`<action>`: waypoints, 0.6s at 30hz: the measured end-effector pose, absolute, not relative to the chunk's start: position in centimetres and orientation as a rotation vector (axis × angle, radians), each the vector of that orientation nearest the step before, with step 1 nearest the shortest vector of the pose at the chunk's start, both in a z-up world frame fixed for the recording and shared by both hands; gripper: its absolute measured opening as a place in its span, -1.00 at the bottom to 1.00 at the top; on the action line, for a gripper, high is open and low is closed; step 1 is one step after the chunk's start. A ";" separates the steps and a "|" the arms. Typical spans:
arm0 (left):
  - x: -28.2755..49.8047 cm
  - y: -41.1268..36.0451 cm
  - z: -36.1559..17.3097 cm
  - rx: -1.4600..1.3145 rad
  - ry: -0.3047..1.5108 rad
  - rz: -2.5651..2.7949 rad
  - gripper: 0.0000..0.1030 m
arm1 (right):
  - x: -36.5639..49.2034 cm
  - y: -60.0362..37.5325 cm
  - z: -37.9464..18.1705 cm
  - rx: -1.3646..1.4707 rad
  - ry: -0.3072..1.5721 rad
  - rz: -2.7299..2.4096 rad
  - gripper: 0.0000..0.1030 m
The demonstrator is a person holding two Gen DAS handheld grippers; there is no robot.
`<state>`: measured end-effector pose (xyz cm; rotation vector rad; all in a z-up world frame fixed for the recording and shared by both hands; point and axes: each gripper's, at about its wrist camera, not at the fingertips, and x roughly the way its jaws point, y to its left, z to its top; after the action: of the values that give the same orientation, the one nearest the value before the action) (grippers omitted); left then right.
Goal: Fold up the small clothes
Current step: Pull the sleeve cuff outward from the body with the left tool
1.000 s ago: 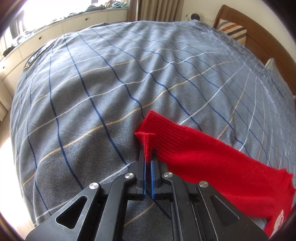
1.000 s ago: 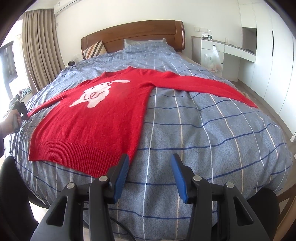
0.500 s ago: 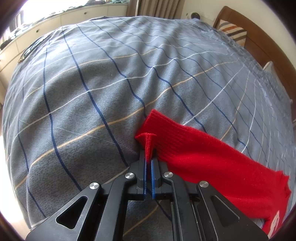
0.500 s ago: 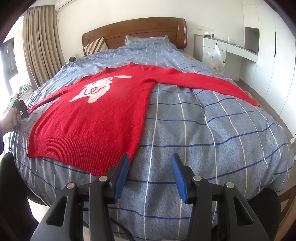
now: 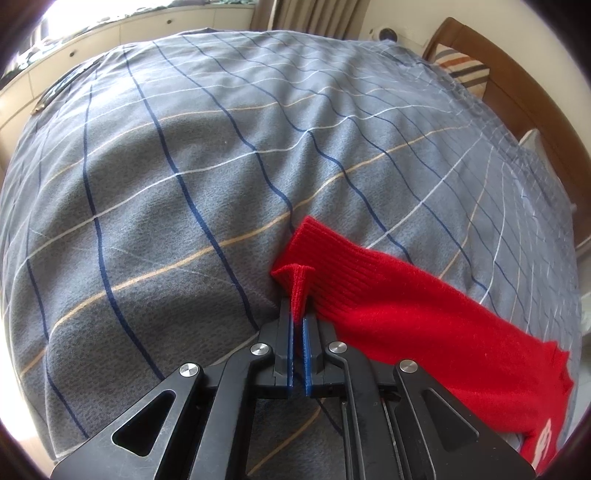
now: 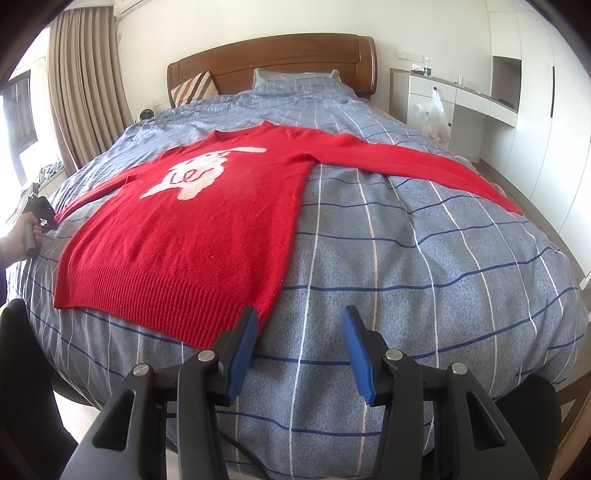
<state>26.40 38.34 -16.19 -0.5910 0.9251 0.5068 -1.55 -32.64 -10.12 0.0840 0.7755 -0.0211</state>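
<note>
A red knit sweater with a white rabbit motif lies flat, front up, on the bed, both sleeves spread out. My left gripper is shut on the ribbed cuff of the left sleeve; it also shows at the far left of the right wrist view, held by a hand. My right gripper is open and empty, hovering over the quilt just right of the sweater's ribbed hem. The right sleeve stretches toward the bed's right edge.
The bed has a blue-grey checked quilt and a wooden headboard with pillows. A white desk unit with a plastic bag stands right. Curtains and a low window cabinet are left.
The left gripper has kept its hold on the cuff and lifted or drawn back slightly. The right gripper has moved a little closer to the sweater's hem, still open.
</note>
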 end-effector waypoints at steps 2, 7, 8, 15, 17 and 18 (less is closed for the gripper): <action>26.4 38.4 -16.2 -0.597 0.924 0.503 -0.92 | -1.5 -32.6 -10.2 0.083 0.777 -0.020 -0.09; 26.3 38.5 -16.3 -0.605 0.921 0.498 -0.90 | -1.6 -32.5 -10.2 0.078 0.778 -0.016 -0.09; 26.3 38.6 -16.3 -0.607 0.921 0.497 -0.90 | -1.5 -32.4 -10.2 0.078 0.778 -0.016 -0.09; 26.3 38.6 -16.3 -0.608 0.921 0.494 -0.89 | -1.6 -32.3 -10.2 0.078 0.778 -0.011 -0.09; 26.3 38.6 -16.3 -0.605 0.921 0.495 -0.89 | -1.6 -32.3 -10.2 0.076 0.777 -0.010 -0.09; 26.3 38.7 -16.3 -0.605 0.921 0.495 -0.89 | -1.6 -32.3 -10.2 0.076 0.776 -0.009 -0.09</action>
<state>26.28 38.66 -16.28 -0.6045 0.9211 0.4950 -1.58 -32.27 -10.24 0.0755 0.7764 -0.0085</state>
